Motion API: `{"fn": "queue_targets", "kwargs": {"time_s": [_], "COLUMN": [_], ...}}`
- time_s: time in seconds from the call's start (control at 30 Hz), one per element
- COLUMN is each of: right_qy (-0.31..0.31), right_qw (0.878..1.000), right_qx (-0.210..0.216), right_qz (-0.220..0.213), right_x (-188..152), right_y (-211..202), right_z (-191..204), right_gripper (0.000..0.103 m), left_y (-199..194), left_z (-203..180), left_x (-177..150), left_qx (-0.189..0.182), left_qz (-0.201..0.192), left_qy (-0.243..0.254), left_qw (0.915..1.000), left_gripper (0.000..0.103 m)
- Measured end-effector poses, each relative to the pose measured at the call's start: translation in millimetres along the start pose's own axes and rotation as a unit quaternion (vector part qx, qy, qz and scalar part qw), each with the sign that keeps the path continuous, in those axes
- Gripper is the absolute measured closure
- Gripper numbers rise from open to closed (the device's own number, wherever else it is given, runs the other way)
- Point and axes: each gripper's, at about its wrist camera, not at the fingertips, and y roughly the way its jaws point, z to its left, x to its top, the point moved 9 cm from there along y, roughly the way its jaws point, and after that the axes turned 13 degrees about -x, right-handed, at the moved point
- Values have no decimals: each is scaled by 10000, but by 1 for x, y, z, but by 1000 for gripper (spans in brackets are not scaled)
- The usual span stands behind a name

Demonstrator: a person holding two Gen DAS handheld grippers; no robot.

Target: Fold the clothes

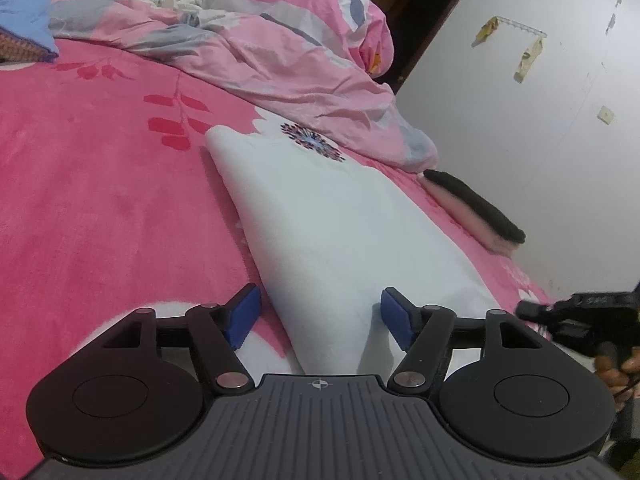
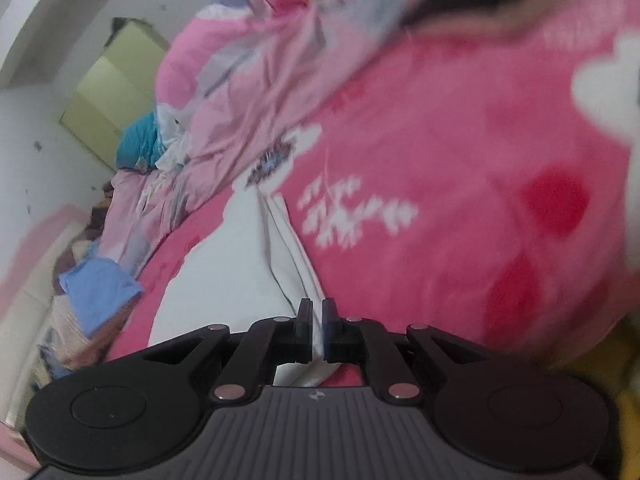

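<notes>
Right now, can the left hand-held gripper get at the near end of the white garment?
Probably yes: the left hand-held gripper is open, its fingers astride the white garment, with nothing between.

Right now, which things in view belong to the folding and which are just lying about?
Job: white garment, pinched by the shut right tool; open left tool.

Lying about: pink quilt, blue cloth, dark-topped folded pile, pink blanket underneath.
</notes>
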Motion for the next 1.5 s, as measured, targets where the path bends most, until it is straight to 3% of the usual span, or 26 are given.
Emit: {"fn": "queue_targets", "kwargs": {"time_s": [0.1, 0.2, 0.3, 0.43, 0.67, 0.77, 0.83, 0.93, 0.97, 1.13, 1.37, 1.5], "right_qy": [-323, -742, -963, -1015, -1387, -1538, -1473, -1179, -1011, -1207, -1460, -1623], "right_qw": [9986, 9948, 9938, 9927, 9902, 9879, 9891, 9913, 9934, 9884, 9876, 9850], "right_qx": [407, 616, 45, -482, 141, 140, 1, -566, -502, -900, -444, -384], "right_qz": [36, 334, 561, 437, -10, -100, -15, 178, 185, -192, -372, -444], "right_x": [-8, -28, -44, -48, -40, -37, -36, -38, -38, -30, -24, -26], "right_y": [-6, 6, 21, 4, -22, -9, 3, 15, 11, -14, -16, -11], "right_z": [22, 43, 32, 8, 53, 65, 60, 34, 29, 31, 78, 98], "right_gripper": [98, 98, 100, 98, 97, 89, 88, 89, 89, 86, 58, 52], "left_y": [0, -1, -2, -2, 2, 4, 4, 4, 4, 2, -2, -7], "left_z": [-4, -6, -9, -13, -21, -25, -27, -28, -28, -26, -25, -20], "left_x": [-2, -5, -9, -13, -18, -22, -23, -26, -26, -23, -17, -10], "left_qx": [32, 75, 98, 132, 195, 176, 165, 149, 134, 40, -26, 3], "left_qz": [47, 92, 148, 209, 328, 395, 407, 425, 420, 336, 212, 100], "left_qy": [95, 178, 269, 428, 706, 843, 894, 971, 970, 764, 507, 261], "left_qw": [9999, 9998, 9995, 9988, 9968, 9955, 9950, 9943, 9943, 9965, 9985, 9996], "left_gripper": [33, 33, 32, 30, 18, 9, 5, 5, 5, 4, 0, 0]}}
